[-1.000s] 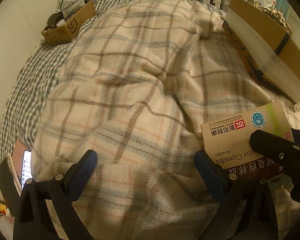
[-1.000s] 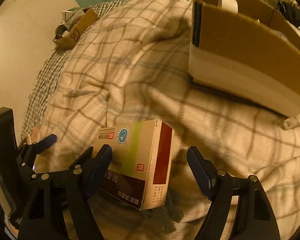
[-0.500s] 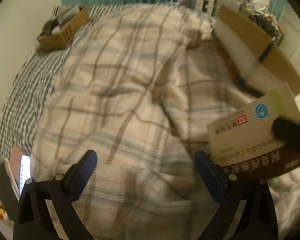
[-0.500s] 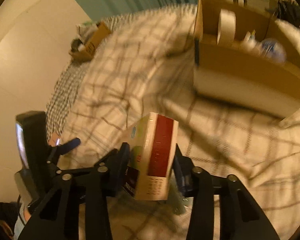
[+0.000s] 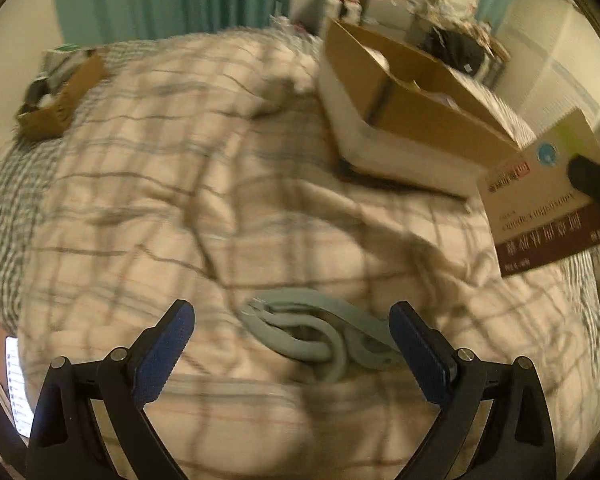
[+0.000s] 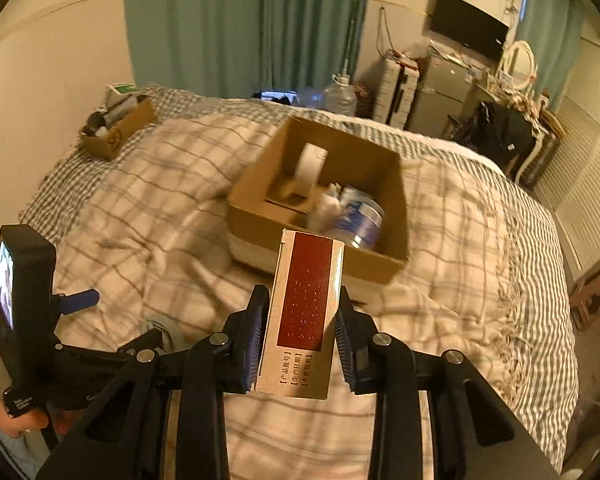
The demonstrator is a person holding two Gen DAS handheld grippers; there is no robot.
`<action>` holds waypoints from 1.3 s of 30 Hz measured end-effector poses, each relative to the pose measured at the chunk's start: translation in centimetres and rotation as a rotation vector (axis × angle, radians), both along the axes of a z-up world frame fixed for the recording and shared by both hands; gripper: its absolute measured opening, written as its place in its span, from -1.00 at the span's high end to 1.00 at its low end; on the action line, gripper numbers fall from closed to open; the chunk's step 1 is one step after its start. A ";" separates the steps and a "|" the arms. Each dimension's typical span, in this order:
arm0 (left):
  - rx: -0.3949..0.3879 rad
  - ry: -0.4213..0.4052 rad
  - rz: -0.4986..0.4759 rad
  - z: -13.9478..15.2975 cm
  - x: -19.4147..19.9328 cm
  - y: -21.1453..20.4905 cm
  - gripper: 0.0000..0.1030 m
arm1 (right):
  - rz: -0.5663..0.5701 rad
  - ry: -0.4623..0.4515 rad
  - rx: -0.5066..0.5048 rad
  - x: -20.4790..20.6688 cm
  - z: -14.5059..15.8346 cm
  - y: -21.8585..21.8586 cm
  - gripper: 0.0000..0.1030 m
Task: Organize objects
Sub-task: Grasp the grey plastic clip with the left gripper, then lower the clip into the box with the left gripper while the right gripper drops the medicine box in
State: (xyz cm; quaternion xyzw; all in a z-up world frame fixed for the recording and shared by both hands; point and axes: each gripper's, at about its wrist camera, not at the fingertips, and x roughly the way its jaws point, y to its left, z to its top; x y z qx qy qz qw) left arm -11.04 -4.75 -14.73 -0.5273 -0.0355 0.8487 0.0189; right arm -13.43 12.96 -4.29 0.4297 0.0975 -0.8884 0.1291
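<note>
Plaid bed [image 6: 148, 216]: my R gripper [image 6: 300, 336] clamps medicine box [image 6: 306, 316] just before cardboard box [image 6: 396, 208]; L gripper [image 5: 292, 352] spread wide, holding nothing.

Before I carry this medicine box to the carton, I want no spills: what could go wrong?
The right tool pinches only the lower end of the medicine box, so the tall box might tip or twist out. The carton already holds a tape roll and a can, so a drop could knock them. It also sits on a soft, rumpled blanket and might tilt if bumped.
</note>
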 end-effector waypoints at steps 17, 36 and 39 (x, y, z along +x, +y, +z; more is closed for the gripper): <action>0.005 -0.181 0.048 -5.4 -2.8 2.9 -0.62 | -0.031 -0.073 -0.058 -0.5 -4.3 3.5 0.39; 0.038 0.108 -0.046 6.9 -1.4 3.9 -0.50 | -0.022 0.071 -0.056 2.9 2.5 4.0 0.39; 0.027 0.149 -0.050 9.0 -2.0 5.0 -0.50 | -0.021 0.102 -0.060 2.7 4.4 4.2 0.39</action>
